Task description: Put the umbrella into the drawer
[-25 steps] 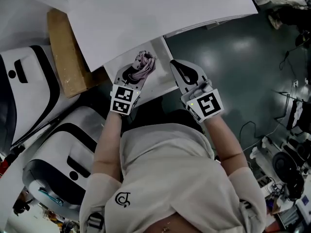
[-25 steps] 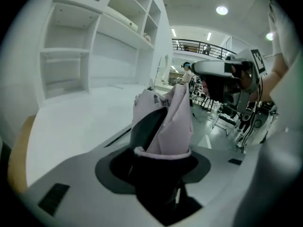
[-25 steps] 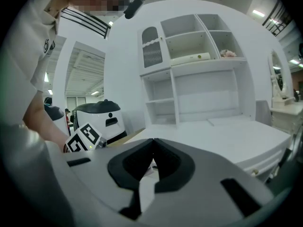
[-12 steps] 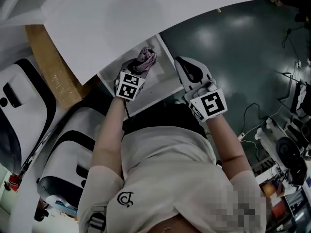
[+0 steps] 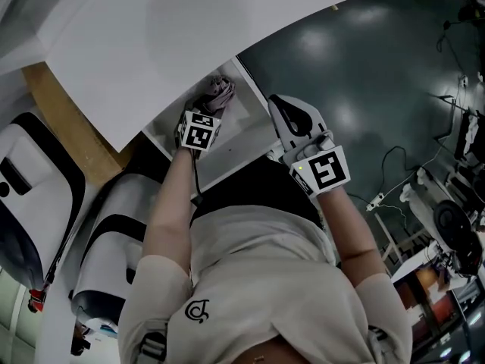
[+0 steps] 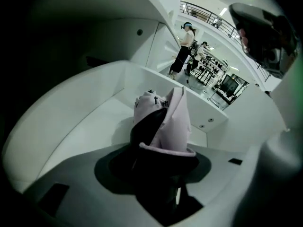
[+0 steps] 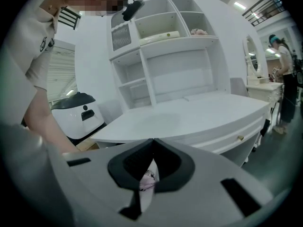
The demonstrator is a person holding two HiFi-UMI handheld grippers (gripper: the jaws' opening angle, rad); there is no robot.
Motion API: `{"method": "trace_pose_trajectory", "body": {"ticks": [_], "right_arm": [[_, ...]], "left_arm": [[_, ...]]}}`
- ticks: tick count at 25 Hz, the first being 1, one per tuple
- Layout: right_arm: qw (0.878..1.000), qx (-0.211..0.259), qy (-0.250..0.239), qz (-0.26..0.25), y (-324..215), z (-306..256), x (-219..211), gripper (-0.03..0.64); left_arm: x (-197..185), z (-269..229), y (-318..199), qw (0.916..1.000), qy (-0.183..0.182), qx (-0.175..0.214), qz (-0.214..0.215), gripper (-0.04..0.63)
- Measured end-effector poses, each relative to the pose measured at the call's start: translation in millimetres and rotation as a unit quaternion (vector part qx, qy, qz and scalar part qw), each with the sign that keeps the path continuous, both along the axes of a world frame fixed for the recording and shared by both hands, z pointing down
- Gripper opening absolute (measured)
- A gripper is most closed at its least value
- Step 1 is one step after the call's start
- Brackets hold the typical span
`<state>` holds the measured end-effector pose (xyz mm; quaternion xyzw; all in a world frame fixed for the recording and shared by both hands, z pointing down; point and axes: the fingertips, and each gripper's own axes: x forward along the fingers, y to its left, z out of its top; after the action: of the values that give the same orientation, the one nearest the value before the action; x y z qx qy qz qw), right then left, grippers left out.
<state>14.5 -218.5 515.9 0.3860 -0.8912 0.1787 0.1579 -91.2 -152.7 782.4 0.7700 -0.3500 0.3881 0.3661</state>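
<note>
**A:** Where does it go, under that desk (image 5: 151, 36)?

**B:** Into the open drawer (image 6: 80, 122). I'd lower it close to the floor before letting go, so it lies flat. The umbrella (image 6: 163, 119) hangs over the drawer's inside, clenched in my left tool (image 5: 206, 106) and jutting ahead of it. My right tool (image 5: 292, 116) is clenched on nothing.

Left gripper (image 5: 206, 109) grips a folded pink umbrella (image 5: 218, 91) over the open white drawer (image 5: 246, 144), close under the desk (image 5: 151, 44) edge. Right gripper (image 5: 275, 103) sits at the drawer's right side; contact unclear. Dark floor (image 5: 364, 82) on the right.
</note>
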Motion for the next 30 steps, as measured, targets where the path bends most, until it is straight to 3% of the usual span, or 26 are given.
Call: {"method": "trace_pose_trajectory", "body": {"ticks": [7, 11, 14, 19, 24, 30], "right_arm": [[1.000, -0.004, 0.008, 0.011, 5, 2, 10, 0.006], [1.000, 0.004, 0.007, 0.009, 8, -5, 9, 0.006], [1.000, 0.010, 0.004, 0.001, 10, -12, 7, 0.008], [1.000, 0.019, 0.000, -0.018, 20, -29, 2, 0.008], [0.998, 0.044, -0.006, -0.047, 29, -56, -8, 0.008], [0.991, 0.089, -0.017, -0.099, 41, -96, -6, 0.008]], "left_arm": [[1, 11, 0, 0.9999, -0.009, -0.005, -0.003, 0.249], [6, 0, -1, 1.0000, -0.006, 0.003, 0.000, 0.327], [6, -34, -17, 0.9980, 0.015, 0.057, -0.021, 0.336], [2, -103, -33, 0.9877, 0.030, 0.143, -0.056, 0.334], [-13, -153, -25, 0.9797, 0.020, 0.178, -0.091, 0.179], [-21, -211, -3, 0.9615, 0.031, 0.216, -0.168, 0.026]]}}
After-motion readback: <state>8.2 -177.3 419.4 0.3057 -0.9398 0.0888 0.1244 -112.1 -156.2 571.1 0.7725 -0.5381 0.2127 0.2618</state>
